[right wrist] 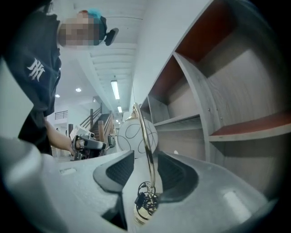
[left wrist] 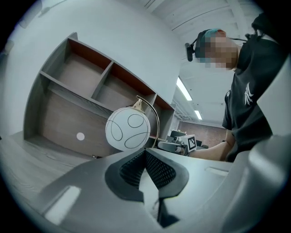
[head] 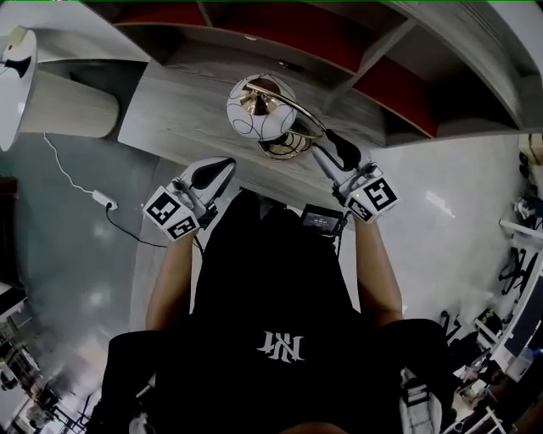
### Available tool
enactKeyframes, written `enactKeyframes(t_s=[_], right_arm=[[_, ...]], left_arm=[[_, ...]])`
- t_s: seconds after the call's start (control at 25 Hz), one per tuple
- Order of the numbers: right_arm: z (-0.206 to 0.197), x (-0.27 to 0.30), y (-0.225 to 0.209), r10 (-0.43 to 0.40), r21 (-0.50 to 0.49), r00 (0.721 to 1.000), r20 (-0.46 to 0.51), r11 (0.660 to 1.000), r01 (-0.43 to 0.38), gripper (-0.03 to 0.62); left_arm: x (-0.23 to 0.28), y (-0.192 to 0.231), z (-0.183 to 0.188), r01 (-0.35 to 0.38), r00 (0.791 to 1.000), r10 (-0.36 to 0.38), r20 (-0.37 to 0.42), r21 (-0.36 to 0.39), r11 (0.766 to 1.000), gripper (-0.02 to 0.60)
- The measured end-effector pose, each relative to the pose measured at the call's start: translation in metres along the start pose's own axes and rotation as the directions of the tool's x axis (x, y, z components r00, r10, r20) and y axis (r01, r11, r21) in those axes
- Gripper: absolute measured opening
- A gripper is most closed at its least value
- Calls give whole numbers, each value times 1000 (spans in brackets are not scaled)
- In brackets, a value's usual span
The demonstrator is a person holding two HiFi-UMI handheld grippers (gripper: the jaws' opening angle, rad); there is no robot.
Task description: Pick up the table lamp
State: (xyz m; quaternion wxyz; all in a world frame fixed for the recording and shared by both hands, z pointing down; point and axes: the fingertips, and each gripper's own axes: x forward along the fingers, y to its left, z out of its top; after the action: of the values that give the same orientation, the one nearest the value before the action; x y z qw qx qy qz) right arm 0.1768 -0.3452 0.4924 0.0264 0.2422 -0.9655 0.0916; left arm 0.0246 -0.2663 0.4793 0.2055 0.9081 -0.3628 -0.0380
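The table lamp stands on the wooden desk (head: 174, 114). It has a white globe shade (head: 260, 108) with black curved lines, a thin brass arc stem (right wrist: 148, 145) and a round brass base (head: 284, 146). A dark cord lies coiled on the base (right wrist: 145, 202). My right gripper (head: 327, 140) is open at the lamp's right, and the stem rises between its jaws (right wrist: 144, 157) with a gap on each side. My left gripper (head: 227, 163) is shut and empty, level, just short of the globe (left wrist: 127, 129) on its near left (left wrist: 145, 152).
A shelf unit with red-backed compartments (head: 280, 25) rises behind the desk. A beige cylinder (head: 72, 108) and a white lamp shade (head: 17, 76) stand to the left. A white cord and power strip (head: 103, 200) lie on the grey floor.
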Motion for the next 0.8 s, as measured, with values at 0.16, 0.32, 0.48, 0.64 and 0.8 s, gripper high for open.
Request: enactKeyframes(t_s=[0.16, 0.32, 0.48, 0.64, 0.8], right_arm=[[-6, 7, -4, 11, -4, 1000, -17, 1000, -11, 147], [-10, 13, -3, 22, -12, 1000, -18, 1000, -23, 134], [-7, 17, -4, 17, -25, 1000, -1, 1000, -17, 93], [-6, 17, -6, 6, -46, 1000, 3, 999, -6, 58], [-6, 17, -6, 3, -77, 1000, 4, 997, -3, 54]], left_arm=[[5, 5, 0, 0, 1000, 0, -9, -3, 1000, -3], [7, 8, 0, 0, 1000, 0, -13, -2, 1000, -3], [3, 8, -6, -7, 1000, 6, -24, -14, 1000, -3], [1, 7, -9, -11, 1000, 10, -24, -21, 1000, -3], [1, 7, -10, -14, 1000, 13, -26, -20, 1000, -3]])
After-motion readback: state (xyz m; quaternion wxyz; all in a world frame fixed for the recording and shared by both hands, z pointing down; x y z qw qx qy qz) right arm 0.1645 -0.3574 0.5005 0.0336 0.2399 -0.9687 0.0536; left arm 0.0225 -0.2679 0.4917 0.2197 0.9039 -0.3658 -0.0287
